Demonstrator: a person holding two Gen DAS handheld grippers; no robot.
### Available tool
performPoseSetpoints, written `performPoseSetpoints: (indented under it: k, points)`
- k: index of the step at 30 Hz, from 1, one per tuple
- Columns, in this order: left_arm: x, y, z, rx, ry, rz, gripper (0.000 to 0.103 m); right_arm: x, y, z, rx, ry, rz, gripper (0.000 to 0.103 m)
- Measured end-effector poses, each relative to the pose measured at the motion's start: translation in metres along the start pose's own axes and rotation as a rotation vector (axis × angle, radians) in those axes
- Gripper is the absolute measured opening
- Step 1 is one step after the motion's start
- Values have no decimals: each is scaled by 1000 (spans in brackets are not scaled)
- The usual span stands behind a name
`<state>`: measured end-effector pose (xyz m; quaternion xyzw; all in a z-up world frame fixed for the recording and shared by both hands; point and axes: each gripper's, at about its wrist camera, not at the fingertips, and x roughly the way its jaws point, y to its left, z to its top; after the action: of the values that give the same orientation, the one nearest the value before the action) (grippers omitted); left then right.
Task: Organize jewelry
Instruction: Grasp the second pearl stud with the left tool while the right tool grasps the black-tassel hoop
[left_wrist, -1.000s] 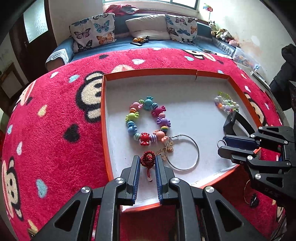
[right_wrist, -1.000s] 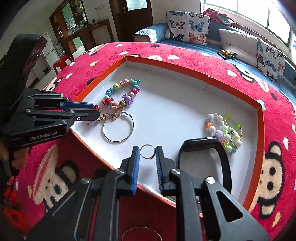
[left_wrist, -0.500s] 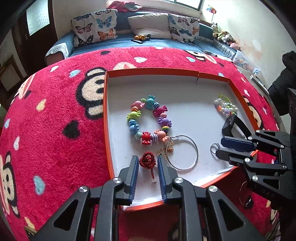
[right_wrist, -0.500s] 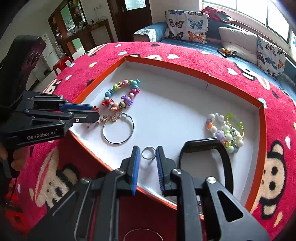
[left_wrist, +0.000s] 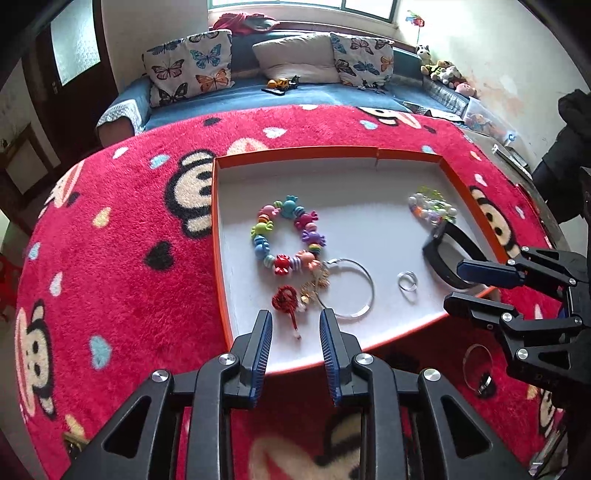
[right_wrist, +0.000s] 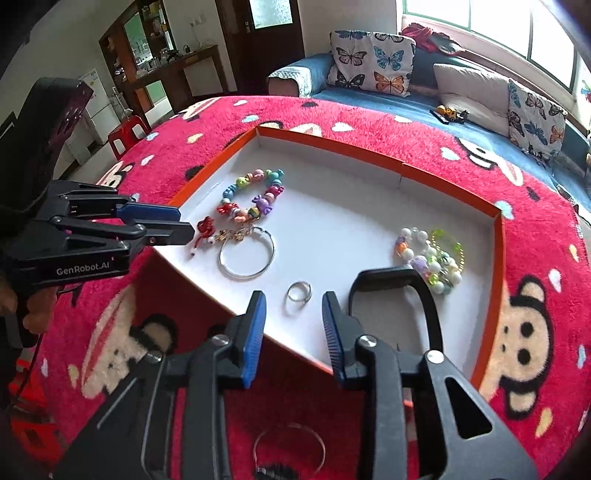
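A white tray with an orange rim (left_wrist: 218, 236) lies on a red monkey-print blanket. My left gripper (left_wrist: 295, 321) is open, raised just off a red knot charm (left_wrist: 284, 299) that lies free on the tray floor. Beside the charm are gold charms (left_wrist: 316, 286), a silver bangle (left_wrist: 351, 291) and a colourful bead bracelet (left_wrist: 284, 236). My right gripper (right_wrist: 293, 306) has its jaws opening. A small silver ring (right_wrist: 298, 291) lies on the tray just beyond its tips, not pressed. A black band (right_wrist: 391, 277) and a pastel bead bracelet (right_wrist: 432, 258) lie to the right.
A thin clear bangle (right_wrist: 290, 448) lies on the blanket (left_wrist: 110, 258) outside the tray's near edge. A blue sofa with butterfly cushions (left_wrist: 188, 70) stands behind. A hand (right_wrist: 33, 310) holds the left gripper (right_wrist: 184, 225).
Both grippers have opened and lifted back a little. The red knot charm and the silver ring are let go and rest on the tray.
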<state>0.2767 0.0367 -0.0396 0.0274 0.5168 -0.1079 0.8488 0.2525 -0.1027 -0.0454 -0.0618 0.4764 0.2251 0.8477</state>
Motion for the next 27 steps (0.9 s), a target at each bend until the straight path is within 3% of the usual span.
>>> performPoseSetpoints:
  k: [9,16,27]
  points:
    - [-42,-25,-34,61,-16,25,29,-33,9,-30,-19,-9,-21,46]
    - [-60,-53,-68,113,-22,-10,29,-45,13,-64,-14,9,-36,54]
    - [-37,-85,-83,223,0,-90,29,-40,14,-101,62,31,-62,57]
